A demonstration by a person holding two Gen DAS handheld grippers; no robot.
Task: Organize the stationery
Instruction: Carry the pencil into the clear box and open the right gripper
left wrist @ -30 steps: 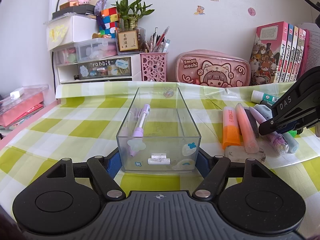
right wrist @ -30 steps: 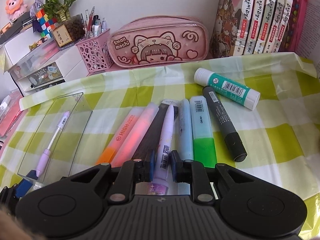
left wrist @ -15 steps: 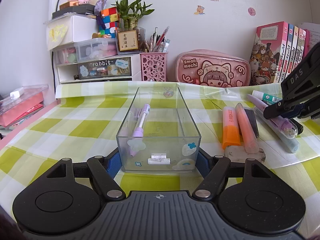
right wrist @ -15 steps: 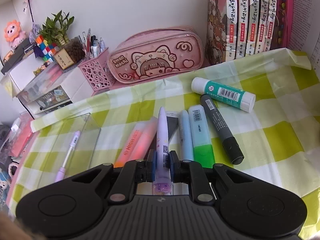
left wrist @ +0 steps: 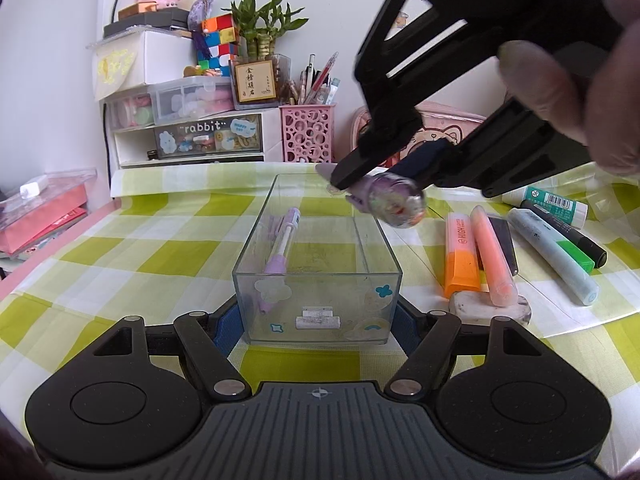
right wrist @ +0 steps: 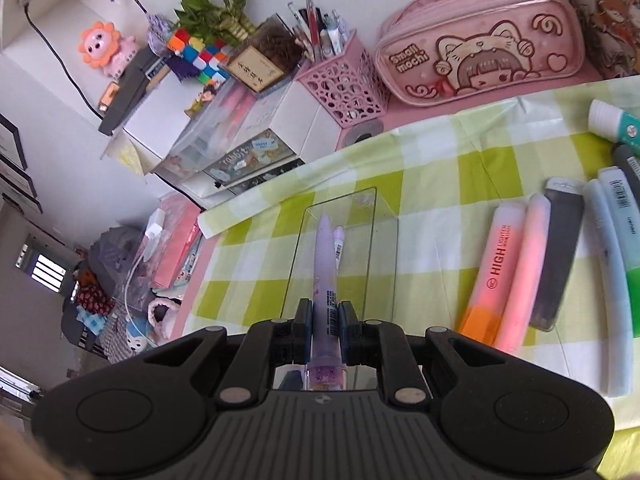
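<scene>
A clear plastic box (left wrist: 316, 280) stands on the checked cloth, and my left gripper (left wrist: 316, 316) is shut on its near end with blue pads at both side walls. One purple pen (left wrist: 280, 248) lies inside it. My right gripper (right wrist: 325, 334) is shut on a second purple pen (right wrist: 326, 272) and holds it in the air over the far right part of the box (right wrist: 340, 248), tip pointing away. In the left wrist view that held pen (left wrist: 394, 200) shows its clear glittery end, with the right gripper (left wrist: 400, 168) and a hand above it.
Orange and pink highlighters (left wrist: 462, 248), a dark flat piece, a pale blue marker (left wrist: 556, 256), a green highlighter, a black marker and a glue stick (left wrist: 556, 200) lie right of the box. A pink pen cup (left wrist: 306, 132), drawers and a pink pencil case (right wrist: 476, 52) line the back.
My right gripper lifted the purple pen off the row of markers and carried it left, up over the box. The left gripper and the box stayed still.
</scene>
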